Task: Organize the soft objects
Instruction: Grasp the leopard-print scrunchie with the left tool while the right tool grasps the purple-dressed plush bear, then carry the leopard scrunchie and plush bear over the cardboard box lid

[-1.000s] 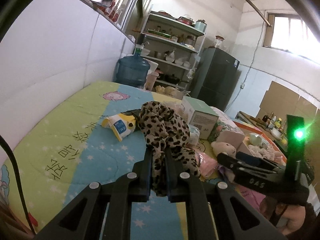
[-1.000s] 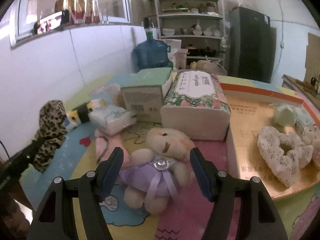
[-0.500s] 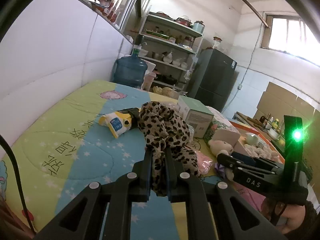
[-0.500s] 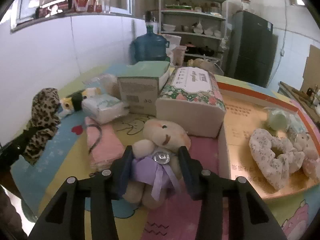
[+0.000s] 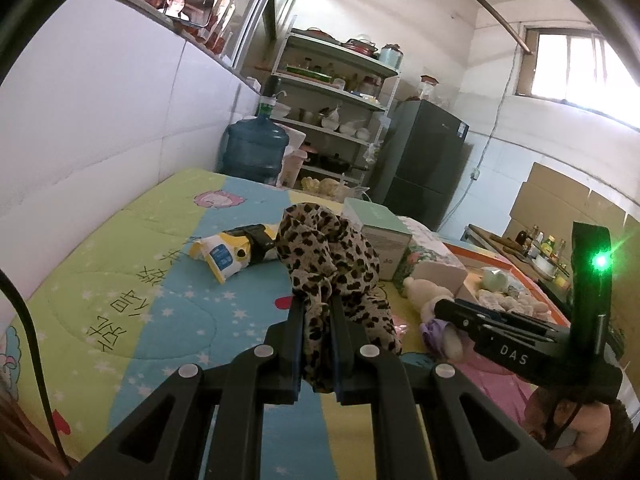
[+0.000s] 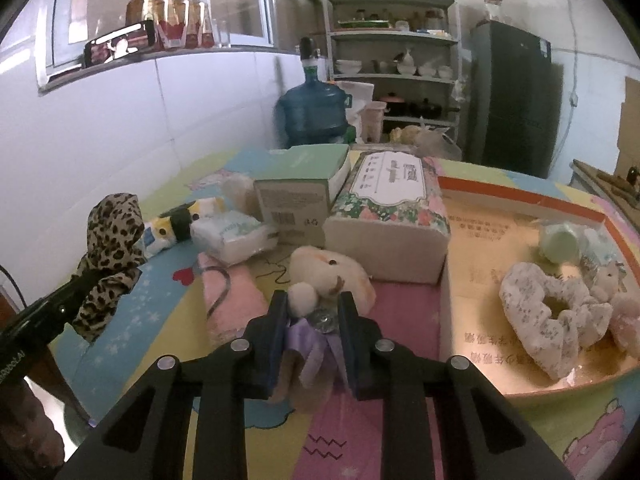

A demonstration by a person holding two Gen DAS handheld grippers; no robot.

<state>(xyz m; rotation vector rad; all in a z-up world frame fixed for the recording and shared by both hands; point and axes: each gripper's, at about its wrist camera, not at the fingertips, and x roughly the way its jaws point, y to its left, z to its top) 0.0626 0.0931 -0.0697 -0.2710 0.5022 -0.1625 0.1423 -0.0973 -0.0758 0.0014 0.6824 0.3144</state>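
My left gripper [image 5: 316, 308] is shut on a leopard-print cloth [image 5: 328, 252], which hangs bunched above the cartoon-print bedcover [image 5: 160, 312]; the same cloth [image 6: 114, 240] shows at the left of the right wrist view. A cream plush bear [image 6: 328, 272] in a purple dress lies on the bedcover. My right gripper [image 6: 313, 304] has its jaws closing on the bear's body, and both pads press into the dress. The left wrist view shows the bear [image 5: 424, 292] at the tip of my right gripper [image 5: 444, 304].
An orange-rimmed box [image 6: 520, 200] at the right holds a floral scrunchie [image 6: 540, 320], a green item [image 6: 560, 240] and a small plush [image 6: 616, 300]. Behind the bear stand a tissue pack [image 6: 388, 200] and a green carton [image 6: 300, 184]. A pink cloth [image 6: 232, 300] lies at the left.
My right gripper's jaws have come together from wide apart onto the bear's body, and the bear's head has tipped. The left gripper keeps its hold on the leopard cloth.
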